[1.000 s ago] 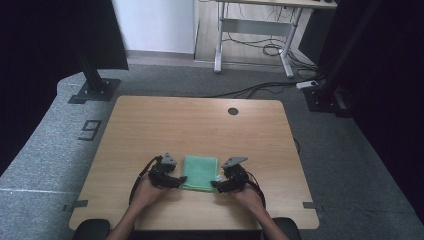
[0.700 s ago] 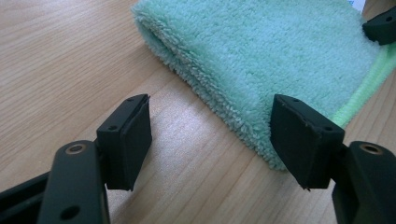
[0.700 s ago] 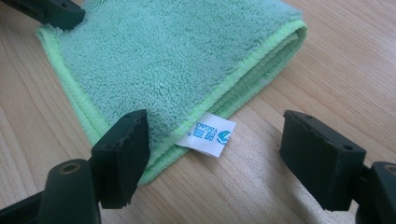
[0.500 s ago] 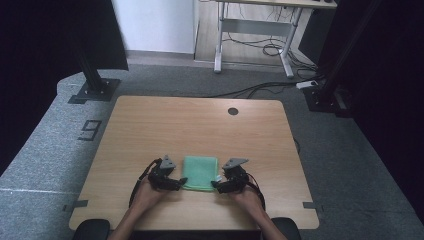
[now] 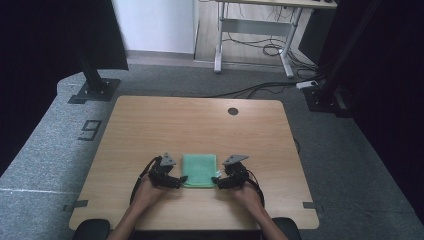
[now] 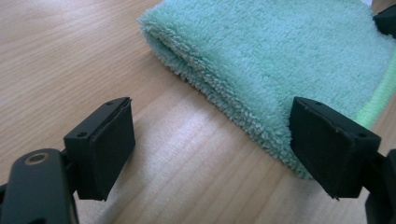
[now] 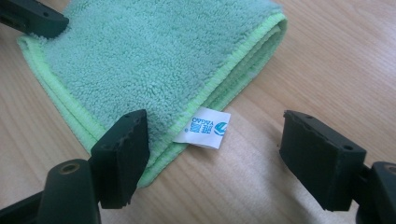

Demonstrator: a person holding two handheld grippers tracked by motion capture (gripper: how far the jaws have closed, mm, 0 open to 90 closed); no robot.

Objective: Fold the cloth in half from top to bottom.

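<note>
Now the folded green towel (image 5: 199, 170) lies flat near the front edge of the worktop (image 5: 200, 120), between the two tongs. The left tongs (image 6: 212, 144) are released, their jaws having just been opening, with the towel's folded edge just ahead and partly inside the gap but unpressed. The right tongs (image 7: 212, 154) also stand released beside the towel's hemmed corner, where a small white label (image 7: 203, 127) sticks out onto the wood. The fold looks finished, so the step in hand seems to be letting go cleanly. To do it well, each hand should probably draw straight back and up with jaws kept wide, so that no pad snags the pile or the label and drags the layers apart
</note>
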